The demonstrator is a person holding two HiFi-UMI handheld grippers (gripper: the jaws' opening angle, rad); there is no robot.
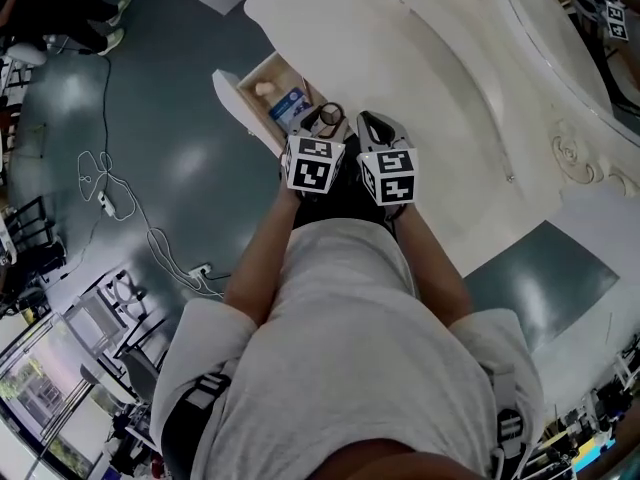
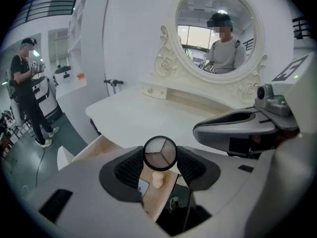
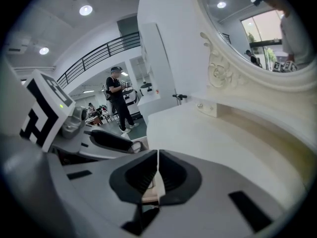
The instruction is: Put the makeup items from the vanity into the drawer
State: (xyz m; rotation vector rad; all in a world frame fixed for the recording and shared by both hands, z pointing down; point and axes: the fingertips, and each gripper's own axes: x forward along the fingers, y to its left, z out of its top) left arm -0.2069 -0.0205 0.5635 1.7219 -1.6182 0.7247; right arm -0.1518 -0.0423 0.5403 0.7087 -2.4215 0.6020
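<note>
While the one open drawer [image 1: 232,96] juts out at the left with two things lying in it, a pale beige piece [image 1: 265,90] and a blue-labelled box [image 1: 288,106], my left gripper [image 2: 159,155] hangs over its near end, jaws spread wide and pressed on a single round compact [image 2: 159,151] that shows three shades. Just to its right, my right gripper [image 3: 157,175] has both jaws shut together on nothing. Beyond it the white vanity top [image 1: 430,78] lies below one oval mirror [image 2: 218,33].
</note>
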